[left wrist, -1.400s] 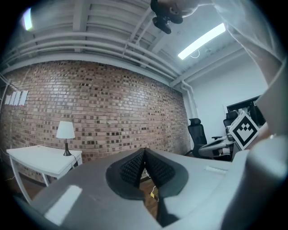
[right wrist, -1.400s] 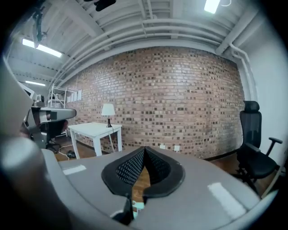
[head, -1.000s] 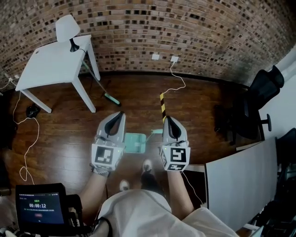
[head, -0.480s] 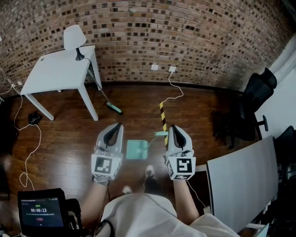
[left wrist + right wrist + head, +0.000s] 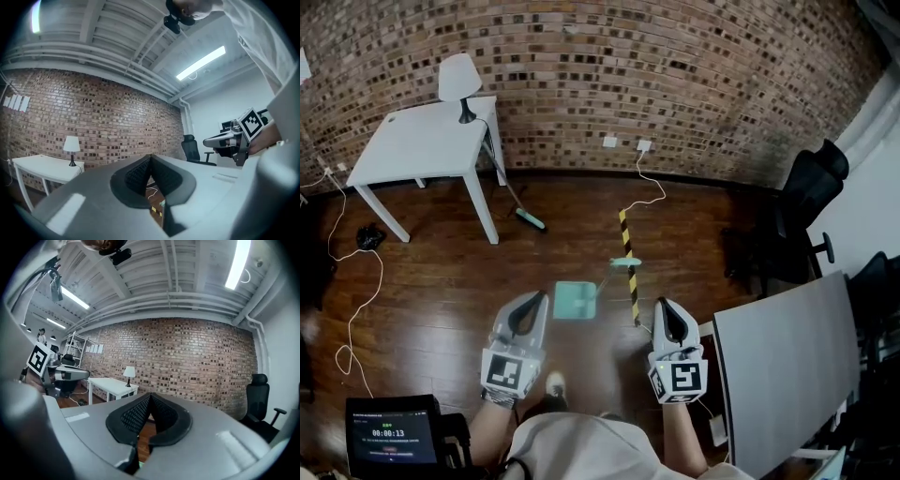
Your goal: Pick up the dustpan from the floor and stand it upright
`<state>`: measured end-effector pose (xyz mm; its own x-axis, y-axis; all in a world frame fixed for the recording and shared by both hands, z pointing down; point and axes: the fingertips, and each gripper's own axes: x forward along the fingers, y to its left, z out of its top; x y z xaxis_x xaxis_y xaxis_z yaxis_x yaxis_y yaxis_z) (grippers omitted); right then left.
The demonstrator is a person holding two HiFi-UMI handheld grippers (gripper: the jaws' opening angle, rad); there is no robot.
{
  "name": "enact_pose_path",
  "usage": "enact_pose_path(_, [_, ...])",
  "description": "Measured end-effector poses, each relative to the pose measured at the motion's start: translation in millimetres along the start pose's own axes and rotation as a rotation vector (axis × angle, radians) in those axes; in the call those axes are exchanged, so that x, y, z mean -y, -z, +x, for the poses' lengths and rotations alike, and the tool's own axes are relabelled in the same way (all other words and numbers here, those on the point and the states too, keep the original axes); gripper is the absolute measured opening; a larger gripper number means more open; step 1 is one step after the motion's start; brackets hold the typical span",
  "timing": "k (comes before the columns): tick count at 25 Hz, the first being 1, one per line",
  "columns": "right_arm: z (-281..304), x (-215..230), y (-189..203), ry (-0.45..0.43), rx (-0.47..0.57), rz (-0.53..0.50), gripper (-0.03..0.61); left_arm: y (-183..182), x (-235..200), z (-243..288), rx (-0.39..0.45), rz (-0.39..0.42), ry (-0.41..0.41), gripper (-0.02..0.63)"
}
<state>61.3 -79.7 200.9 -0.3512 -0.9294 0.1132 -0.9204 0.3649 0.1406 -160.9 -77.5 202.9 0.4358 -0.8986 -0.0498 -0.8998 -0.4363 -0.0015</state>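
left gripper [image 5: 541,300] and right gripper [image 5: 664,306] drew back from the one dustpan [image 5: 574,301].

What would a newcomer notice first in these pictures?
The mint-green dustpan lies flat on the dark wooden floor, just ahead of the left gripper and right gripper, both shut and empty. Beyond it, a white table with a lamp stands against the brick wall, upper left.

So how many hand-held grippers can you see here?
2: left hand-held gripper just short of the green dustpan, right hand-held gripper right of the striped floor tape.
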Motion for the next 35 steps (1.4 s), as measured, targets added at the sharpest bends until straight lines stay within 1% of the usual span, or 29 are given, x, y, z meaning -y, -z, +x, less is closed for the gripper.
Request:
enact_pose_path(3, [-40, -8, -3, -0.034, -0.008, 0.001, 0.011, -4, 27, -28, -0.014, 0.006, 0.009, 0.002])
enact_pose_path(7, [-108, -29, 3, -0.102, 0.030, 0.049, 0.011, -7, 68, -83, -0.016, 0.022, -0.038, 0.002])
enact_pose_path(10, [-164, -28, 4, -0.153, 0.067, 0.061, 0.012, -6, 112, -122, 0.000, 0.048, -0.088, 0.002])
enact_pose_path(13, [-218, -23, -4, -0.175, 0.109, 0.045, 0.012, -22, 163, -156, 0.033, 0.051, -0.118, 0.002])
enact_pose_path(15, [-258, -25, -2, -0.199, 0.130, 0.033, 0.012, -27, 196, -183, 0.045, 0.070, -0.138, 0.002])
enact_pose_path(19, [-323, -28, 5, -0.258, 0.132, 0.043, 0.012, -35, 243, -231, 0.049, 0.090, -0.174, 0.002])
enact_pose_path(22, [-352, -24, 3, -0.259, 0.142, 0.092, 0.012, -49, 261, -255, 0.062, 0.096, -0.187, 0.002])
enact_pose_path(25, [-374, -26, -1, -0.246, 0.153, 0.108, 0.012, -56, 270, -279, 0.061, 0.109, -0.196, 0.002])
enact_pose_path(28, [-392, -34, -12, -0.221, 0.170, 0.123, 0.012, -66, 275, -299, 0.058, 0.122, -0.184, 0.002])
enact_pose_path(31, [-399, -38, -23, -0.192, 0.188, 0.141, 0.012, -76, 273, -306, 0.059, 0.128, -0.169, 0.002])
enact_pose_path(35, [-403, -42, -28, -0.169, 0.196, 0.124, 0.012, -81, 273, -307, 0.061, 0.139, -0.155, 0.002])
